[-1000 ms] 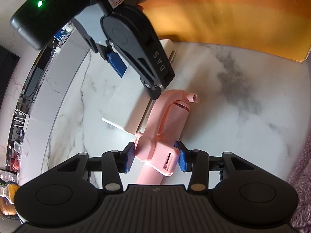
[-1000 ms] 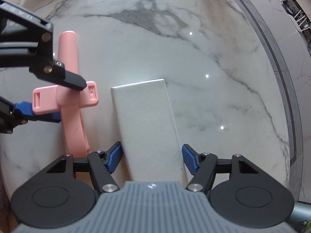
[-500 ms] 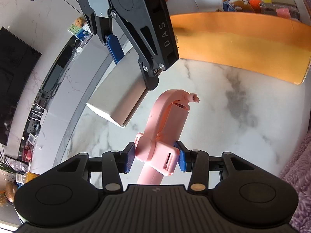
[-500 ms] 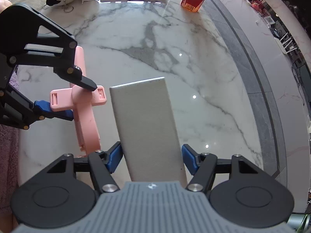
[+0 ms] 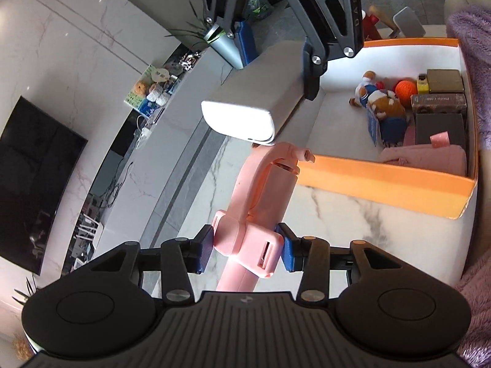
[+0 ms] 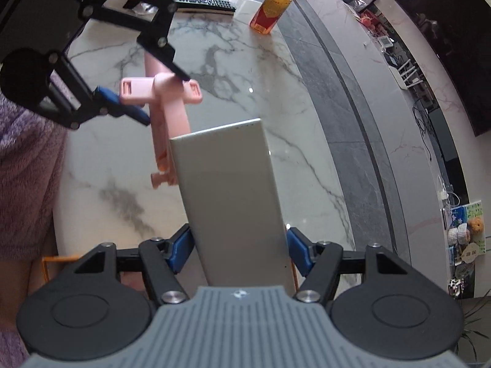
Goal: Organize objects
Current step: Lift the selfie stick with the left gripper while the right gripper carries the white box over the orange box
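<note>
**A:** Start at the left of the left wrist view. What's there?

**B:** A dark TV screen on the marble wall, then a long grey ledge with small knitted toys on it. Nearer the middle, the left gripper is clamped on a pink selfie stick: its blue pads press both sides of the stick's phone clamp, and the stick hangs clear above the marble table.

**A:** And above that?

**B:** The right gripper comes in from the top, its jaws closed on a white power bank, which is also in the air, just over the far tip of the selfie stick.

**A:** Further right?

**B:** An orange box with a white interior stands on the table. A plush toy, an orange ball, a few dark small boxes and a pink pouch lie at its right end. A purple fleece sleeve fills the right edge.

**A:** Does the right wrist view agree?

**B:** Yes. The selfie stick sits in the left gripper at the left, the power bank runs up the middle between the blue pads, and an orange drink bottle stands at the table's far edge beside a keyboard.
</note>
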`<state>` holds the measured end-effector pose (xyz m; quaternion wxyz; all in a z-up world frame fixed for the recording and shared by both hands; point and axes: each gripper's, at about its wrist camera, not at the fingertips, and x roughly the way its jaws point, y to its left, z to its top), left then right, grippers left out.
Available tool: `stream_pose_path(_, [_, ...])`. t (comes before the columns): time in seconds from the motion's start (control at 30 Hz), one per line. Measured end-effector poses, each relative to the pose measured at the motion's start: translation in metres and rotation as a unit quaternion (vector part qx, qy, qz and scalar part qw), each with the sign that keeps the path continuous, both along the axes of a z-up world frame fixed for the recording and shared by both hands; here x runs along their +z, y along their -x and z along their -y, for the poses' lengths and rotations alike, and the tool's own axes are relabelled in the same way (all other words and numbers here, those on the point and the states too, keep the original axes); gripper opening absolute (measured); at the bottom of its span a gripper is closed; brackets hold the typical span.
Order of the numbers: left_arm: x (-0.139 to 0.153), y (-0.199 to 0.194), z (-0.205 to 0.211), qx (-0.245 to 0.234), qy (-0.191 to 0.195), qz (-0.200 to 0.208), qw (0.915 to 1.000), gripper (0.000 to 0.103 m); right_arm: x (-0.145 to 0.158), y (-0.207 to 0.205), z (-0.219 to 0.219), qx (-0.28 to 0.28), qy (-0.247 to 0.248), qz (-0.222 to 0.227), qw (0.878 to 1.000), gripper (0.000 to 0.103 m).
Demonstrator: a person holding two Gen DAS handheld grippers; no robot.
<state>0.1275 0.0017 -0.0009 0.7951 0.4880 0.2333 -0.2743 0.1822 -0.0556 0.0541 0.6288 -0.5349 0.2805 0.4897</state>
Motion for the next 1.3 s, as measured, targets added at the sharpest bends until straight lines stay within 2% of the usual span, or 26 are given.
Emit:
stream_pose_path(0.13, [-0.002,-0.006,0.030,-0.028,-0.010,0.007,0.9995,0.052,-0.017,-0.011,0.036,-0.026,0.017,-0.002,1.000,0.066])
stream_pose_path(0.27, [-0.006,-0.018,0.051,-0.039,-0.010,0.007,0.9992,0.052,-0.048,-0.028,0.051,-0.023,0.036,0.001,0.999,0.066])
stream_pose_path(0.47, [-0.020,-0.042,0.067,-0.041,-0.022,0.001,0.9989,0.052,-0.097,-0.059,0.043,-0.025,0.055,-0.022,0.998,0.066])
stream_pose_path(0.7, [-0.038,-0.058,0.074,-0.057,-0.044,0.000,0.9974,0.052,-0.140,-0.084,0.030,-0.017,0.054,-0.041,0.998,0.066])
stream_pose_path(1.1, [-0.049,-0.071,0.083,-0.066,-0.043,-0.006,0.9968,0.052,-0.177,-0.091,0.022,0.006,0.032,-0.039,0.999,0.065])
stream_pose_path(1.3, [-0.043,-0.068,0.092,-0.072,-0.036,-0.007,0.9967,0.052,-0.172,-0.090,0.029,0.004,0.021,-0.026,0.999,0.067])
